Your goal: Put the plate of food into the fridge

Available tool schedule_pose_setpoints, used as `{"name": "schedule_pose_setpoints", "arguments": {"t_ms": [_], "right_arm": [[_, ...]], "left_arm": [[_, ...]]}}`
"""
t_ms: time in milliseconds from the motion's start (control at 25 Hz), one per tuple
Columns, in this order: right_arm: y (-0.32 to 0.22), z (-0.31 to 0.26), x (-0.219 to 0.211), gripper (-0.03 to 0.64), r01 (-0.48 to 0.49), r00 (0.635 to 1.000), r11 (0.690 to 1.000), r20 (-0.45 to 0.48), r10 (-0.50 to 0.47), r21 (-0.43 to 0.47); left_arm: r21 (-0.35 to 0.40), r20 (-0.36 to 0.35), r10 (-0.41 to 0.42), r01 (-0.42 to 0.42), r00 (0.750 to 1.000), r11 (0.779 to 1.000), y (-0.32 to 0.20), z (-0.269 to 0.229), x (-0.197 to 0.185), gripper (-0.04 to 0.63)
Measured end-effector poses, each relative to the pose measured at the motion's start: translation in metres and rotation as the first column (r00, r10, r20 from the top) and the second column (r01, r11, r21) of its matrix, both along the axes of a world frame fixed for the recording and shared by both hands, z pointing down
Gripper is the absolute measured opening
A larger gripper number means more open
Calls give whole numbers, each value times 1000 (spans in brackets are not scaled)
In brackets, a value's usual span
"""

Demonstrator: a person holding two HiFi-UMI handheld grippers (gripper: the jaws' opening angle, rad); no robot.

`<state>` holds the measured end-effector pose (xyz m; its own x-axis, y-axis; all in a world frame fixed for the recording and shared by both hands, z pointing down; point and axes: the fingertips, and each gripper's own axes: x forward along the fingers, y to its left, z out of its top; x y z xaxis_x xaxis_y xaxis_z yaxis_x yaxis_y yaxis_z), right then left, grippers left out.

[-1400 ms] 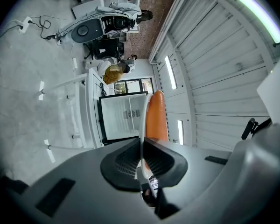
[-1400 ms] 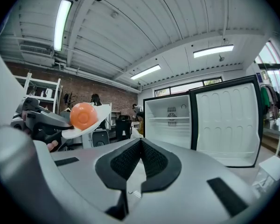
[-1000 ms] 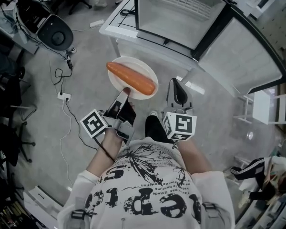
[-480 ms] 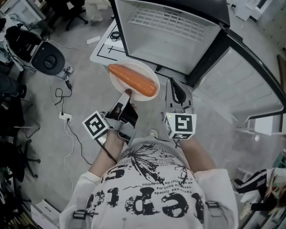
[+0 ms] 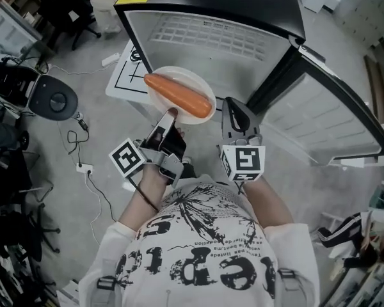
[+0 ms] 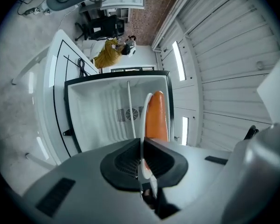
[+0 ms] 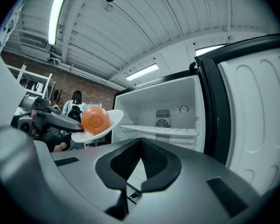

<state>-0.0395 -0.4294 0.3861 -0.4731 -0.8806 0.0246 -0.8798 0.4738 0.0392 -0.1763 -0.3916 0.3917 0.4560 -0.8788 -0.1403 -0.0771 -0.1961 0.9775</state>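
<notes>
Clamping left gripper (image 5: 169, 115): it is pinching the plate (image 5: 189, 78) by its near rim, jaws clenched on the thin edge.
Plate: it is riding in mid-air at upper centre of the head view, before the open fridge (image 5: 243, 40), carrying a carrot (image 5: 179, 98).
Right gripper (image 5: 235, 109): it is hanging empty, jaws pressed together, right of the plate.

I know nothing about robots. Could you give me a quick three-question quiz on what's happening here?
1. True or false: the fridge stands open.
2. What grips the plate by its rim? A the left gripper; B a bare hand; C nothing.
3. Fill in: the food on the plate is a ___.
Key: 1 true; 2 A; 3 carrot.
</notes>
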Motion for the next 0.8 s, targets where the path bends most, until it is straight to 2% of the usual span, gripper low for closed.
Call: {"name": "schedule_pose_setpoints", "arguments": {"t_ms": [240, 480, 800], "right_arm": [[-31, 3, 13, 2, -101, 995, 994, 12, 102, -29], [-61, 5, 12, 2, -156, 987, 986, 28, 158, -57], [-81, 16, 7, 2, -208, 977, 973, 26, 212, -102]], "left_arm": [[-22, -5, 80, -80, 997, 997, -49, 1, 5, 23], [-48, -27, 134, -135, 991, 990, -92, 1, 10, 23], [-91, -6, 149, -149, 989, 985, -142, -2, 10, 23]]}}
